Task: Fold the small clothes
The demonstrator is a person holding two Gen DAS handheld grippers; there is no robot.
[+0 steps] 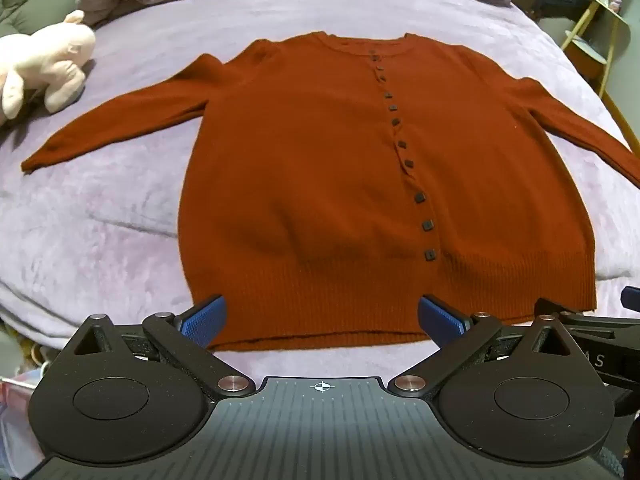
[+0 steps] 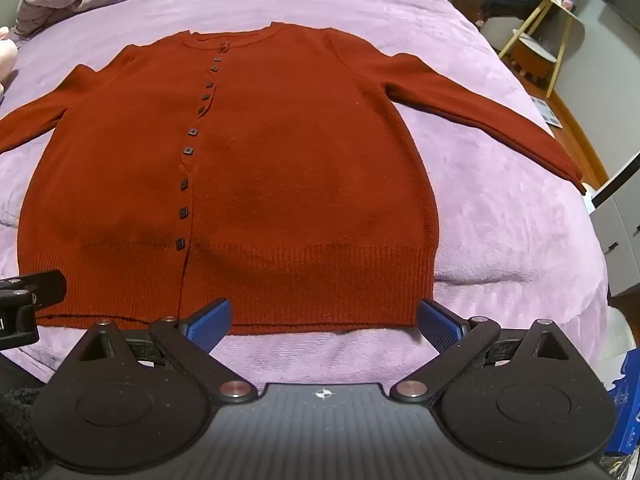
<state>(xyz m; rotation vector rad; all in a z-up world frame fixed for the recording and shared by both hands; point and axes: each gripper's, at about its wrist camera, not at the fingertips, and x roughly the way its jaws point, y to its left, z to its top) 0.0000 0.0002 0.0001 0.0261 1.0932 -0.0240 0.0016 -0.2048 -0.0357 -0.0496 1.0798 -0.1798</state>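
Cardigan (image 1: 320,184) lies flat just ahead of left gripper (image 1: 322,320) and right gripper (image 2: 324,320), both spread apart.

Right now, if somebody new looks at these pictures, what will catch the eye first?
A rust-red cardigan lies flat, buttoned, sleeves spread, on the lilac bedspread. The left gripper and right gripper hang open over its hem. A pink plush toy lies beyond the left sleeve.

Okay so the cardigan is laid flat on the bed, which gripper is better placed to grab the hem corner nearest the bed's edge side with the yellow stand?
Right. The right gripper, open, hangs by the cardigan hem's right corner; the left gripper, open, sits toward the hem's left part.
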